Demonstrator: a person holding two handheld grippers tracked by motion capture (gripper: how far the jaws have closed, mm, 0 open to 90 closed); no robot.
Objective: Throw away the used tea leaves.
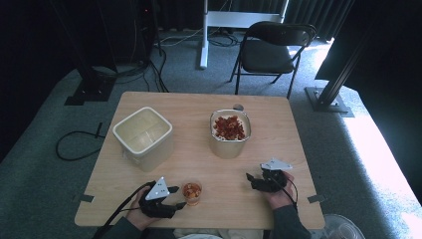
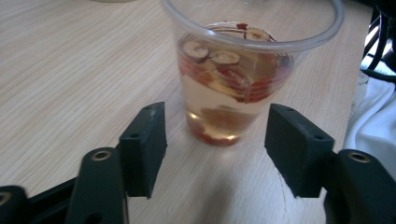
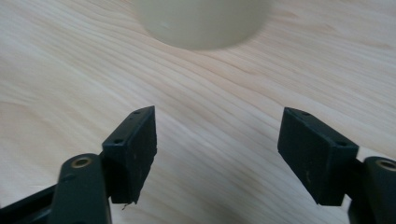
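A clear plastic cup [image 1: 192, 192] [image 2: 243, 79] stands near the table's front edge, holding pale liquid with red and brown fruit pieces. My left gripper [image 1: 178, 196] [image 2: 219, 144] sits just left of it, jaws open. The cup is right in front of the tips and the pads do not touch it. At the front right, my right gripper [image 1: 250, 181] [image 3: 217, 149] is open over bare wood, with nothing between its jaws. It points toward a cream container [image 1: 229, 132] [image 3: 201, 21] full of red dried fruit.
An empty cream square bin [image 1: 143, 132] stands at the table's left middle. A small grey round object [image 1: 238, 106] lies behind the fruit container. The wooden table [image 1: 199, 164] has bare wood between the containers and the grippers. A black folding chair [image 1: 271, 47] stands beyond the far edge.
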